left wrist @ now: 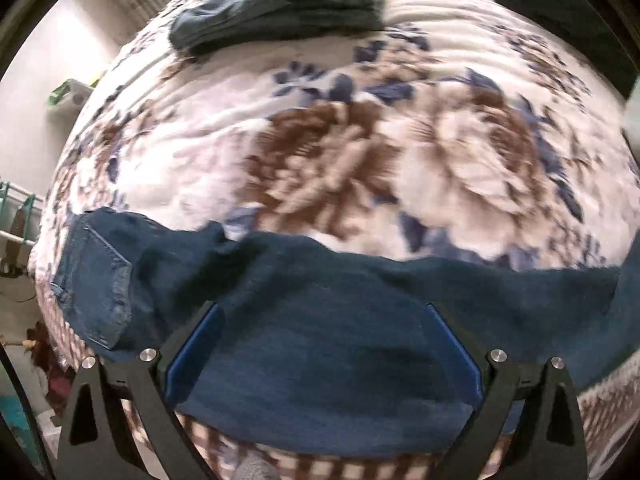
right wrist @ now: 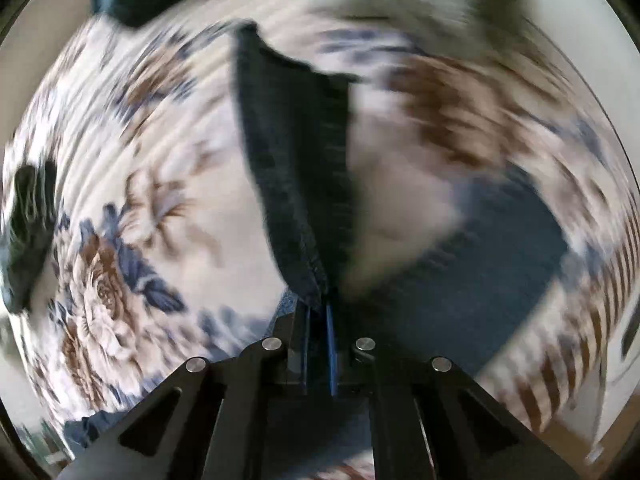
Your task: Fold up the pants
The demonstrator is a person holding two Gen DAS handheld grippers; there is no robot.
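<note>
Denim pants stretch sideways beneath my spread, empty left gripper; my right gripper pinches what looks, through blur, like their leg end.

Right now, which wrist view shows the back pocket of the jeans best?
The left wrist view: the back pocket lies flat and sharp at the left end of the jeans spread on the floral blanket. The right wrist view is motion-blurred and shows no pocket, only a strip of the jeans clamped in the right gripper.
</note>
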